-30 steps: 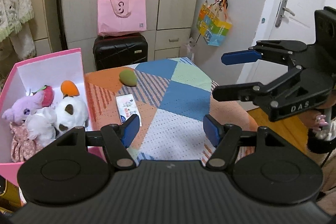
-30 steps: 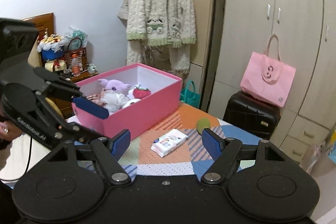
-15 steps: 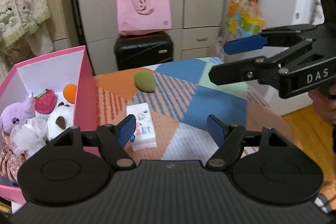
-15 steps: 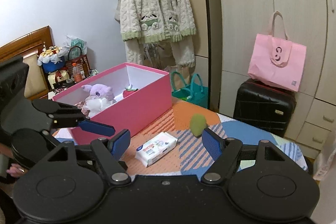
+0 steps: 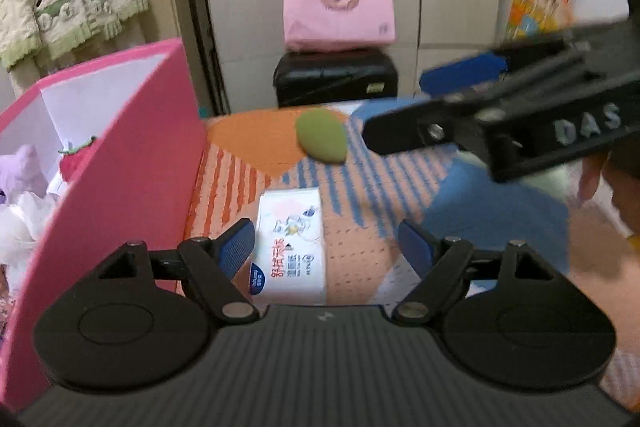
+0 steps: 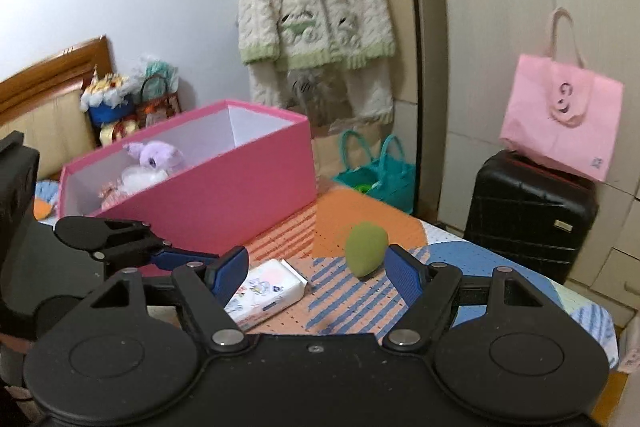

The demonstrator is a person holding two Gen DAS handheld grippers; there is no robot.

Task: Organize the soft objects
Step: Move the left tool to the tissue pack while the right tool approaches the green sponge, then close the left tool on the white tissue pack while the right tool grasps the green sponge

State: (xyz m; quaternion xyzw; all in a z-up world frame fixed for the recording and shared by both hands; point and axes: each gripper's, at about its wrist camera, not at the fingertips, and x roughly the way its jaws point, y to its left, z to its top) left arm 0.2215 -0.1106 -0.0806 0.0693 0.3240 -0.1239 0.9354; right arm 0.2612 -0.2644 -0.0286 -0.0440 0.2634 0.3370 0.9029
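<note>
Both the left gripper and right gripper are hovering wide open and empty, the left lining up over the white wet-wipe pack and the right facing the green egg-shaped soft toy, presumably bound for the pink cardboard box.

I can read "DAS" on the right gripper; the tissue pack's printing is too small.

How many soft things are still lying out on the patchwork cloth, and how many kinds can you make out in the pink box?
On the cloth:
Green egg-shaped soft toy: 1
Wet-wipe pack: 1
In the pink box:
Purple plush: 1
White plush: 1
Red strawberry plush: 1
Total: 5 visible; more may be hidden in the box.
</note>
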